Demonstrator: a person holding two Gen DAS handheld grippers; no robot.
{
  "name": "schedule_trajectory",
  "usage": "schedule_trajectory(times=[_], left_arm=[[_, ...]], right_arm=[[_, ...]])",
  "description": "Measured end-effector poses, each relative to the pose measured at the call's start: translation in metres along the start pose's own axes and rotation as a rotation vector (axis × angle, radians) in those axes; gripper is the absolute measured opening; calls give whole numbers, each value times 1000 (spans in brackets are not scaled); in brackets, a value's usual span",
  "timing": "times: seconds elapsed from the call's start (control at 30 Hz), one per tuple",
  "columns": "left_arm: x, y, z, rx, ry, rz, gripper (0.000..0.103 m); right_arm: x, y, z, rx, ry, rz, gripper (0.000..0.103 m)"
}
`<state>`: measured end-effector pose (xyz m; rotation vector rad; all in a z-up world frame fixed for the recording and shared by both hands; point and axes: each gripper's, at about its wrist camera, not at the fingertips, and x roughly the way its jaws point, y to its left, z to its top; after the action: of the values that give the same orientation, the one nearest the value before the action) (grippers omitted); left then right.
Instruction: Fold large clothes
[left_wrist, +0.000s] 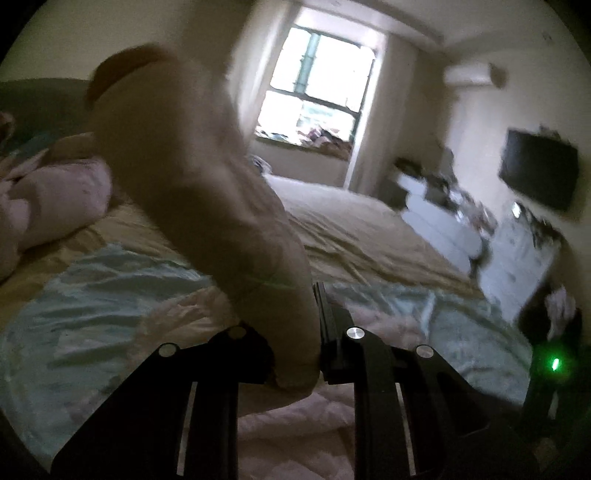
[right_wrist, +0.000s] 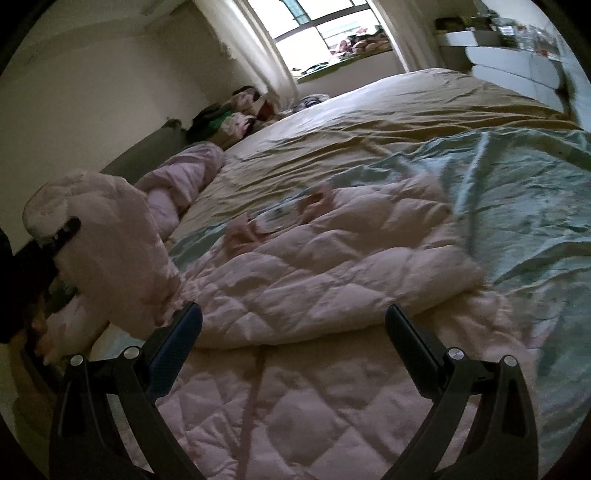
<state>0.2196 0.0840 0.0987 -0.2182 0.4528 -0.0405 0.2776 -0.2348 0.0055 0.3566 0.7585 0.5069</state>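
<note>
A pale pink quilted jacket (right_wrist: 314, 266) lies on the bed, with part of it folded over itself. My left gripper (left_wrist: 314, 314) is shut on one sleeve (left_wrist: 207, 184), which rises steeply in front of its camera and hides the left finger. In the right wrist view the same raised sleeve (right_wrist: 110, 240) stands at the left, with a black finger (right_wrist: 68, 230) of the left gripper clamped near its cuff. My right gripper (right_wrist: 293, 328) is open just above the jacket's folded edge, with nothing between its fingers.
A teal sheet (right_wrist: 517, 192) lies under the jacket on the tan bedsheet (right_wrist: 406, 107). A rolled pink quilt (right_wrist: 184, 173) sits by the headboard. White drawers (left_wrist: 443, 221) and a wall screen (left_wrist: 539, 173) stand beyond the bed. A dark device with a green light (left_wrist: 554, 363) is at the right.
</note>
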Motion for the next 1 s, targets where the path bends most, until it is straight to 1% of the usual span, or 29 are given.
schedule_trajectory(times=[0.07,0.1,0.17,0.2,0.3,0.33,0.47,0.57,0.7,0.83,0.87,0.9,0.93,0.97,1.0], left_arm=[[8,-7,-9,38,30,-20,11],[15,-12,-17,67,52,-48,11],[22,-20,-27,95,79,-80,11],[29,-20,-33,105,108,-96,11],[48,-24,-55,125,186,-111,11],[51,-31,-58,140,198,-110,11],[69,-49,-93,248,274,-116,14],[77,-58,-115,320,320,-94,17],[79,-70,-130,415,342,-56,19],[79,-73,-138,438,366,-38,23],[78,-75,-139,447,374,-35,27],[76,-76,-140,454,379,-32,35],[75,-77,-141,458,381,-30,41],[75,-78,-142,458,384,-30,57],[72,-79,-143,452,389,-39,69]], right_arm=[[-4,-9,2,14,-8,-16,99],[-6,-14,3,22,-9,-27,99],[-9,-24,4,35,-9,-45,99],[-12,-30,5,39,-14,-60,99],[-19,-42,5,53,-22,-100,99],[-21,-48,5,65,-24,-112,99],[-23,-63,5,112,-19,-135,99],[-24,-68,4,126,-20,-145,99],[-23,-67,4,126,-17,-147,99],[-18,-65,3,138,-1,-127,99],[-18,-64,3,141,2,-123,99],[-16,-63,2,145,7,-120,99],[-15,-62,2,149,13,-115,99],[-13,-60,1,152,20,-103,99],[-11,-58,1,155,26,-89,99]])
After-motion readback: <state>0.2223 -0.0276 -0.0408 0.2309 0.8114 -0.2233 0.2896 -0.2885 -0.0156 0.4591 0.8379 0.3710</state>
